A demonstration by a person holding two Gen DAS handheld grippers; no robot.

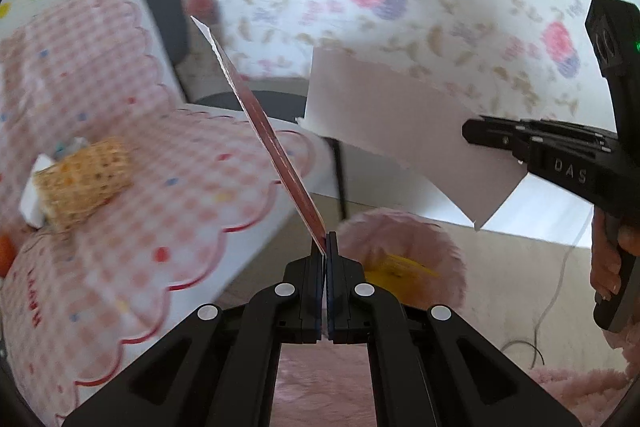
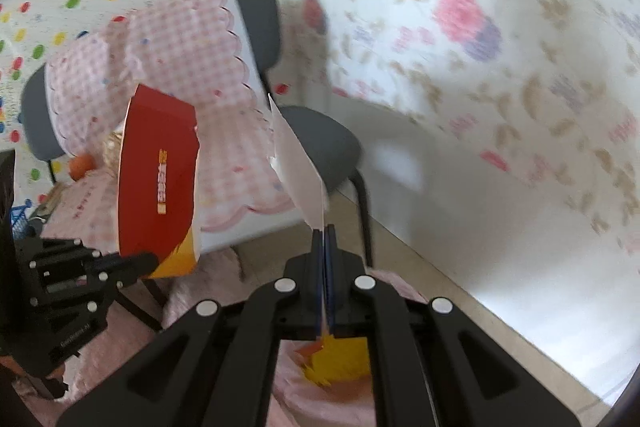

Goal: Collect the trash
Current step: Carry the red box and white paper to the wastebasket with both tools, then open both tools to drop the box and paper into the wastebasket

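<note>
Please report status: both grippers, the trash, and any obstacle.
Left gripper shut on red card. Right gripper shut on white paper. Pink fluffy bin below. Nothing in the way.

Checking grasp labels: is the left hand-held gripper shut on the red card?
Shut on it: the left hand-held gripper pinches the red card edge.

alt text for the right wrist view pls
The right tongs are shut on a torn white paper scrap held edge-on. At left, the left tongs hold a red and yellow card piece in front of a pink gingham tablecloth and a grey chair.
</note>
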